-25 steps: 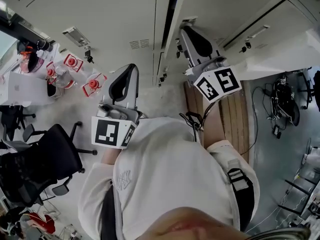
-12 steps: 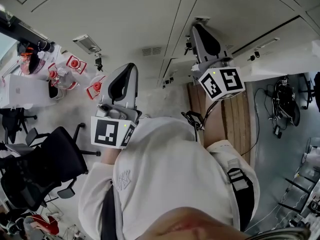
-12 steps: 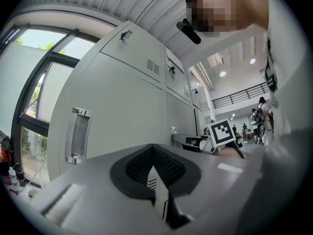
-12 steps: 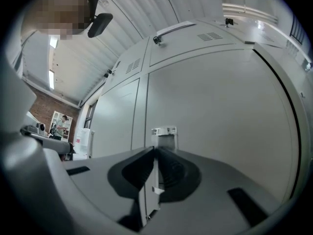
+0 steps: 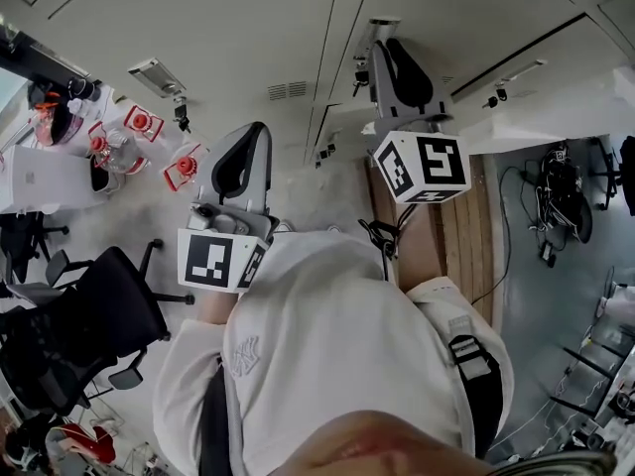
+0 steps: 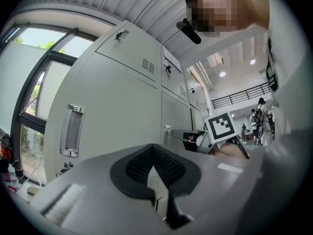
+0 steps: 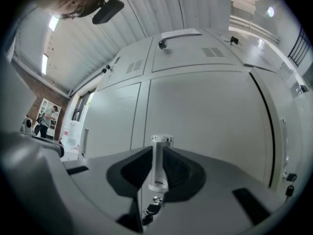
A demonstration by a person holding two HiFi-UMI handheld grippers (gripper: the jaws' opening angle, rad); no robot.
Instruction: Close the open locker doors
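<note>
A row of pale grey lockers fills the top of the head view. My right gripper is shut, its tips right at a metal door handle with keys hanging just below. In the right gripper view that handle stands straight in front of the right gripper, keys beneath. A dark gap runs along a door edge to the right. My left gripper is shut on nothing, short of the lockers. The left gripper faces a closed door with a recessed handle.
A black office chair stands at the left, with red-capped bottles on the floor by the lockers. A wooden strip and cables lie at the right. A white panel juts out from the lockers at the right.
My right gripper has moved forward up to the handle. The dark gap beside that door, seen a second ago, no longer shows. The left gripper has hardly moved.
</note>
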